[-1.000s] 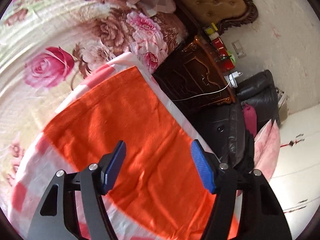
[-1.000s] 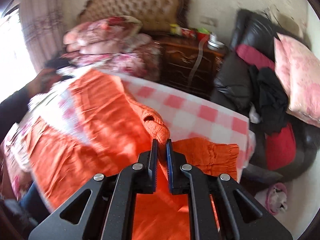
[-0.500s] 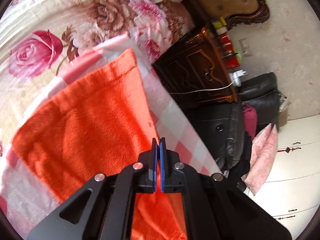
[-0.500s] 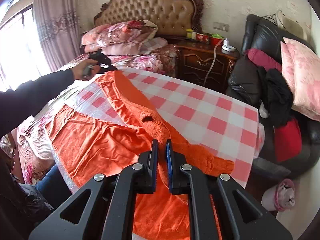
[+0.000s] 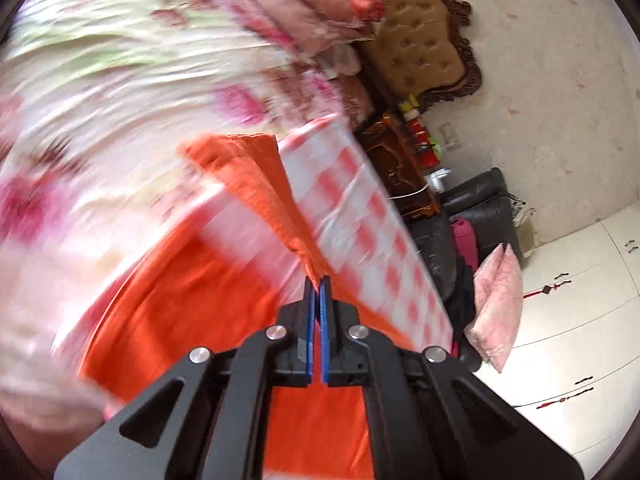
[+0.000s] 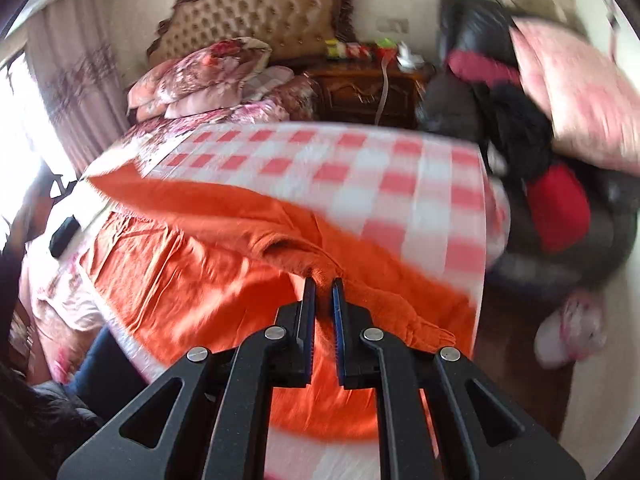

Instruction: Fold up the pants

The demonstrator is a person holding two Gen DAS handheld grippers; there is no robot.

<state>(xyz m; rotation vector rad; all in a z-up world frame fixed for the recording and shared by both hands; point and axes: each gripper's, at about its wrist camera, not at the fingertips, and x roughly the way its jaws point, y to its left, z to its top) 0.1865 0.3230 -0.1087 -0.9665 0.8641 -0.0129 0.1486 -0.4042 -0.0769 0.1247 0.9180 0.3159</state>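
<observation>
Nearest, the left tool (image 5: 319, 286) and right tool (image 6: 323, 286) are each clamped on a raised edge of the orange pants (image 6: 192, 280), one layer lifted over the rest spread on the checked table (image 6: 360, 172). I judge the first fold underway, nothing yet laid flat.

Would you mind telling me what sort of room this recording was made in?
Almost certainly a home bedroom: a tufted headboard with floral pillows piled before it, and a carved wooden nightstand beside the bed.
</observation>
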